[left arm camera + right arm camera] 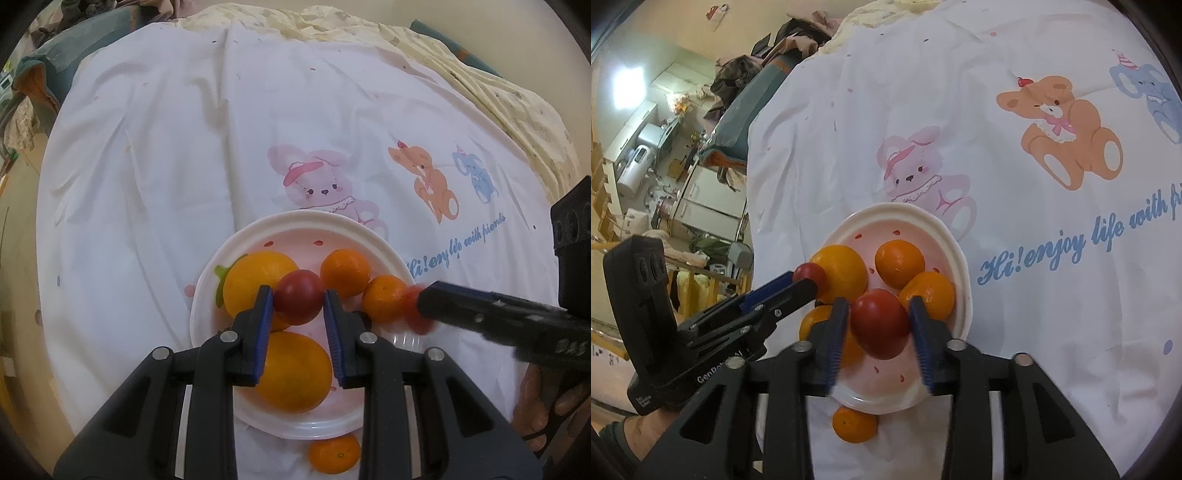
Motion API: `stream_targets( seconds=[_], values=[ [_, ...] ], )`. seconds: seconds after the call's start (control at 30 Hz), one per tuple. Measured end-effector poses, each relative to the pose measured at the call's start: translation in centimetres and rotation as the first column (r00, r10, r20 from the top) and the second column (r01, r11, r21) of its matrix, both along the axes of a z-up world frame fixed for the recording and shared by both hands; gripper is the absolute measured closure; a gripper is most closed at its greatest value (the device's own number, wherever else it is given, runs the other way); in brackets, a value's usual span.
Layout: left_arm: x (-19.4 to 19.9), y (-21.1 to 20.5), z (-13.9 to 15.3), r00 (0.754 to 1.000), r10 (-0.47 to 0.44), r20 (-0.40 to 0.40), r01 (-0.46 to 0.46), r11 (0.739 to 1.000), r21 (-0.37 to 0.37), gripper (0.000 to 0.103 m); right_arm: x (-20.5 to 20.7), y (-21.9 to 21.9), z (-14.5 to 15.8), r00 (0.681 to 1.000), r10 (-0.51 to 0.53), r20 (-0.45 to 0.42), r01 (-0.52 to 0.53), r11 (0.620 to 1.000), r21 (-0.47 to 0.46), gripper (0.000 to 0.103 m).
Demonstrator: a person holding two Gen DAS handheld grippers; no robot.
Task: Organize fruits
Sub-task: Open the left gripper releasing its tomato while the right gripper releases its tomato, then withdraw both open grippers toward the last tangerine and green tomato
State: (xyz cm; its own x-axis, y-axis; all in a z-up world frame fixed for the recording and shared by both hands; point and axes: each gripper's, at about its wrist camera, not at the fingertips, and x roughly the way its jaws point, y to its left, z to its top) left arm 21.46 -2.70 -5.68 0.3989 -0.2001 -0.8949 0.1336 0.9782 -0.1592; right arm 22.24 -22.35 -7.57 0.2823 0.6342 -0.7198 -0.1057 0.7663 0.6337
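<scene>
1. The plate (303,218) is a shallow round dish, glossy white at the rim and pale pink inside, with small red seed-shaped marks. It sits on a soft, creased white cloth (166,166) printed with cartoon animals, just below the pink rabbit (317,181).
2. The left gripper (298,295) has matte black arms and ribbed blue pads. It is clamped on the left-hand tomato (298,301), a smooth, shiny, dark red ball held over the middle of the plate.
3. The right gripper (877,304), built the same way, stands released. The right-hand tomato (881,325), glossy and slightly oval, sits between its pads with a thin gap on either side, over the right part of the plate. Whether it rests on the dish I cannot tell; the left wrist view shows it only as a red blur.
4. Two large oranges lie on the plate, both with dimpled, waxy skin: one (255,280) at the left side, one (293,373) at the near side.
5. Two smaller mandarins (345,271) (384,299), deeper orange and slightly flattened, touch each other at the plate's right side.
6. A third mandarin (334,454) lies off the plate on the cloth, just beside its near rim.
7. A hand (543,402) grips the right gripper's handle, to the right of the plate.
</scene>
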Motion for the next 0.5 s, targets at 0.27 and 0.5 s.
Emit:
stream_targets(
  seconds=[0.27,0.5],
  values=[
    [-0.22,-0.11,0.20,1.000,0.013,0.007,-0.013,1.000,0.012,0.043,0.33,-1.03,0.14,0.999,-0.044,-0.004,0.044,0.999,0.007,0.039],
    [0.02,0.11,0.30,1.000,0.019,0.015,-0.019,0.999,0.045,0.033,0.34,-1.06,0.24,0.999,-0.047,-0.002,0.047,0.999,-0.003,0.035]
  ],
)
